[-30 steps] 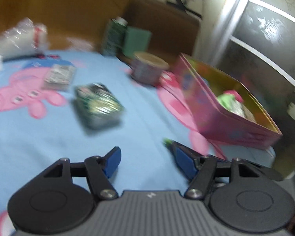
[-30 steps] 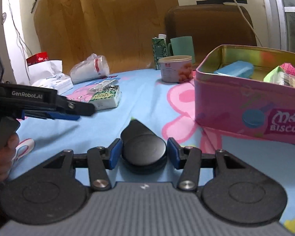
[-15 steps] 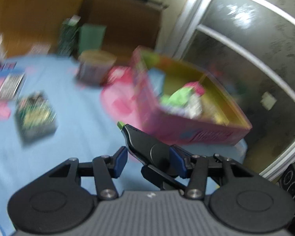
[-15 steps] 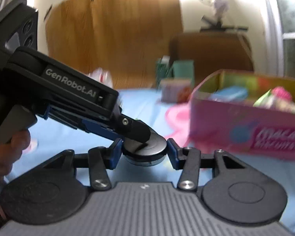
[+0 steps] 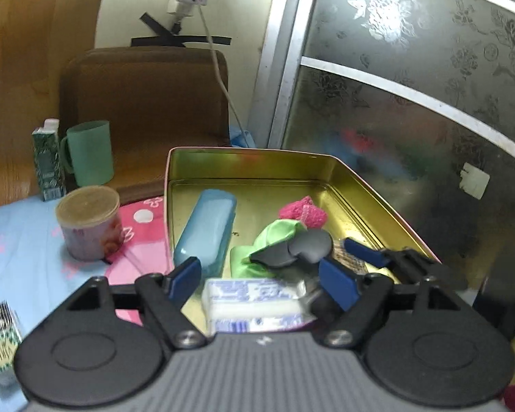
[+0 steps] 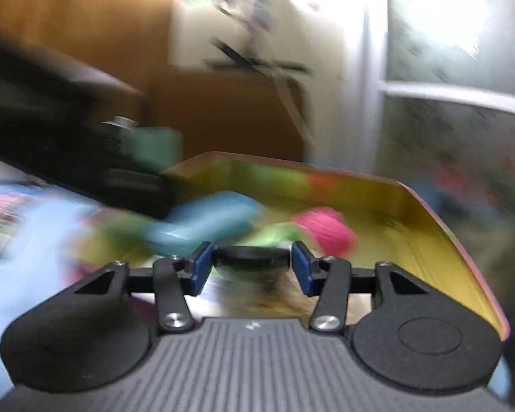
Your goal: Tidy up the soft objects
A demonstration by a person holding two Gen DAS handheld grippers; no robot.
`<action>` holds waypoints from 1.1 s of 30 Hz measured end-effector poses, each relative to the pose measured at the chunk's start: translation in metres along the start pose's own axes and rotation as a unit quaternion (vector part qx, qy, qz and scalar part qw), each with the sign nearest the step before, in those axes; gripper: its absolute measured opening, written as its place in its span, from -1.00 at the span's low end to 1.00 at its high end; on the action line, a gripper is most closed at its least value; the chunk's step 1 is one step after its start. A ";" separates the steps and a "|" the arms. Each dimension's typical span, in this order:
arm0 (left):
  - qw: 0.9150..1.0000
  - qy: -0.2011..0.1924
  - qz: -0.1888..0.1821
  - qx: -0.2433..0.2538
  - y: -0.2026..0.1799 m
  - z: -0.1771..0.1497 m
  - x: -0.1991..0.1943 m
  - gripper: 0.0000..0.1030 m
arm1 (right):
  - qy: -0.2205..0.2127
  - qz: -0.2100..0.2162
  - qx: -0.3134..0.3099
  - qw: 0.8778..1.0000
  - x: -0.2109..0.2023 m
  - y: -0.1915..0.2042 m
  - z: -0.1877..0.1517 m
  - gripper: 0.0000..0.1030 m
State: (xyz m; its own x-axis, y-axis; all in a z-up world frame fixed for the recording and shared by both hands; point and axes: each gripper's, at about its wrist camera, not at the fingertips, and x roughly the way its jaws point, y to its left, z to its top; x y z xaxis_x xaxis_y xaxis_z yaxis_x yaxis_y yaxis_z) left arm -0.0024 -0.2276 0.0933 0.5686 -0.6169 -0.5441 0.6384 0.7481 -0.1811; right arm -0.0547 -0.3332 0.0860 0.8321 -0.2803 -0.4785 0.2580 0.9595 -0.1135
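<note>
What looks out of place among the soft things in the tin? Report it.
A hard-looking black disc sits between the right tool's opening jaws, above the green cloth in the tin. It looks rigid, not soft.

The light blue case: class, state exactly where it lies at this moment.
In the left wrist view, the light blue case lies inside the gold-lined tin, along its left wall, left of the green cloth and pink cloth.

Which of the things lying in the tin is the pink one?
The fuzzy pink bundle toward the tin's far right. The long case is light blue, the crumpled piece bright green, the packet white and blue.
</note>
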 end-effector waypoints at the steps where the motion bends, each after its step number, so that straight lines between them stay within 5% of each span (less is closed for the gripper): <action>1: 1.000 -0.005 0.007 0.000 0.005 -0.004 -0.004 0.59 | -0.003 0.007 0.020 1.000 -0.003 -0.011 0.000 0.15; 4: 0.999 -0.015 0.037 0.002 0.016 -0.013 -0.017 0.62 | -0.014 0.027 0.032 0.999 -0.015 -0.024 0.001 0.11; 6: 0.999 -0.013 0.048 -0.006 0.025 -0.015 -0.021 0.62 | -0.007 0.058 0.008 0.998 -0.018 -0.018 0.004 -0.09; 11: 0.997 -0.020 0.076 -0.027 0.049 -0.027 -0.039 0.62 | 0.095 0.174 0.063 0.978 0.005 -0.023 0.025 -0.19; 13: 0.995 -0.021 0.091 -0.038 0.062 -0.033 -0.048 0.62 | 0.144 0.177 0.083 0.970 0.029 -0.029 0.032 -0.23; 16: 0.992 -0.025 0.113 -0.054 0.084 -0.043 -0.062 0.62 | 0.176 0.106 0.076 0.976 0.060 -0.040 0.041 -0.32; 17: 0.990 -0.026 0.124 -0.057 0.092 -0.047 -0.068 0.62 | 0.178 0.079 0.076 0.978 0.067 -0.045 0.045 -0.44; 19: 0.986 -0.030 0.151 -0.065 0.110 -0.055 -0.079 0.62 | 0.171 0.054 0.090 0.980 0.064 -0.054 0.050 -0.35; 23: 0.975 -0.032 0.202 -0.087 0.153 -0.074 -0.102 0.62 | 0.104 0.082 0.088 0.987 0.025 -0.046 0.063 -0.32; 27: 0.959 -0.023 0.255 -0.119 0.199 -0.091 -0.118 0.62 | 0.072 0.136 0.075 0.985 0.003 -0.016 0.073 -0.30; 33: 0.934 -0.029 0.329 -0.135 0.247 -0.111 -0.133 0.62 | 0.074 0.247 0.008 0.966 -0.006 0.087 0.077 -0.18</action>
State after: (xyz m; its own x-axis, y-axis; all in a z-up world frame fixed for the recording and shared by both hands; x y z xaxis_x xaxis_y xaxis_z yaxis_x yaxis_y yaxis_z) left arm 0.0222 0.0661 0.0304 0.8242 -0.0084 -0.5663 -0.0090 0.9996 -0.0281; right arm 0.0007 -0.2504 0.1460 0.7765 0.2208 -0.5902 -0.1453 0.9741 0.1733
